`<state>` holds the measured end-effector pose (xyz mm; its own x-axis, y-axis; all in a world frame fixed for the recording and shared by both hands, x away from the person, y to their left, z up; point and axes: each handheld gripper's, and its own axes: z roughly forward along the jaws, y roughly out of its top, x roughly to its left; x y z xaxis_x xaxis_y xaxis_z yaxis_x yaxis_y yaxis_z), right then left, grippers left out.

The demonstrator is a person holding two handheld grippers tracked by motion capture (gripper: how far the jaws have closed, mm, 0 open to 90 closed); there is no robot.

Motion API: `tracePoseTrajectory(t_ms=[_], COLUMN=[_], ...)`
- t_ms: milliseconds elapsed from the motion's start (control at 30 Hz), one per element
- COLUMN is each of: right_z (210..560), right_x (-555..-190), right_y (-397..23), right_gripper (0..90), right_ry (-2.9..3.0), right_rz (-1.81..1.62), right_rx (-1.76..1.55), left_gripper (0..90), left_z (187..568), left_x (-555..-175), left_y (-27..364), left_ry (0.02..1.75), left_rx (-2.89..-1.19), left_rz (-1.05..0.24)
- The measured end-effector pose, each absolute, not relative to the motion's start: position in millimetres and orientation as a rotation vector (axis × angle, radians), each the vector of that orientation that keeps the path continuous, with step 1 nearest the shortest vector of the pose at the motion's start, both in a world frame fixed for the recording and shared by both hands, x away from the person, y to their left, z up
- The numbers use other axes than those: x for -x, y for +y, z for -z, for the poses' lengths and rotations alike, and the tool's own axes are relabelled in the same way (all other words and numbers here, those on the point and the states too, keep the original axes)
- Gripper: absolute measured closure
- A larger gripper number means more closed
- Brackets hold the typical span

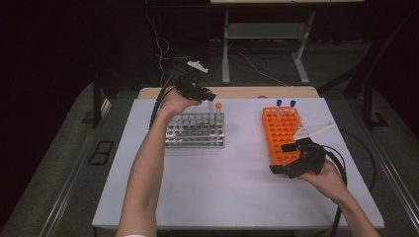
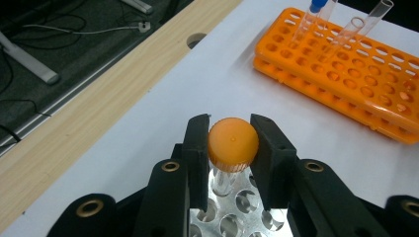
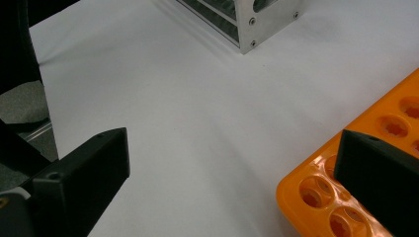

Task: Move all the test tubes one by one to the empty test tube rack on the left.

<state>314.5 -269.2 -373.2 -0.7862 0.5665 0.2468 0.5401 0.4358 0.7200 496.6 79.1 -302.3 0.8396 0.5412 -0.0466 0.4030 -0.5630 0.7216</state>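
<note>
The white table (image 1: 237,187) spreads under both your hands. The orange rack (image 1: 280,134) lies at your right gripper (image 1: 289,159), its near corner touching or right beside one jaw, and the right gripper view shows that corner (image 3: 336,207) beside the jaw. Those tongs are spread wide with nothing between them but bare tabletop. Two blue-capped tubes (image 1: 285,103) stand at the rack's far end, well beyond that gripper. The metal rack (image 1: 195,130) sits directly below your left gripper (image 1: 210,94). Your left gripper (image 2: 232,148) is clenched on the orange cap of a tube (image 2: 232,144), pads pressing both sides of it. The tube hangs upright just over the metal rack's (image 2: 232,217) holes.
</note>
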Motion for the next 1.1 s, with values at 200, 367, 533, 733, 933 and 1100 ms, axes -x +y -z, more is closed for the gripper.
tracePoseTrajectory(t_ms=[200,367,533,733,933,1100], right_z=[374.3,374.8,374.5,374.9,373.5,370.7], right_x=[-314.3,-314.7,-314.5,-314.8,-314.5,-314.8], right_y=[-271.6,-273.2,-273.5,-273.5,-275.7,-278.9], right_gripper=[0.2,0.2,0.2,0.2,0.2,0.2], right_ry=[2.628,2.621,2.618,2.619,2.611,2.597], right_rz=[-1.304,-1.306,-1.309,-1.306,-1.309,-1.307], right_rx=[-1.019,-1.025,-1.024,-1.024,-1.031,-1.041], left_gripper=[68.6,68.4,68.0,56.5,42.8,28.7], left_z=[311.2,319.0,324.8,325.1,315.9,307.5], left_x=[-496.6,-496.6,-496.5,-493.8,-485.6,-472.7], left_y=[77.0,77.3,77.2,78.2,83.8,87.6], left_ry=[0.680,0.691,0.689,0.717,0.742,0.738], left_rx=[-2.267,-2.277,-2.275,-2.253,-2.212,-2.179], left_rz=[-0.224,-0.212,-0.198,-0.173,-0.159,-0.165])
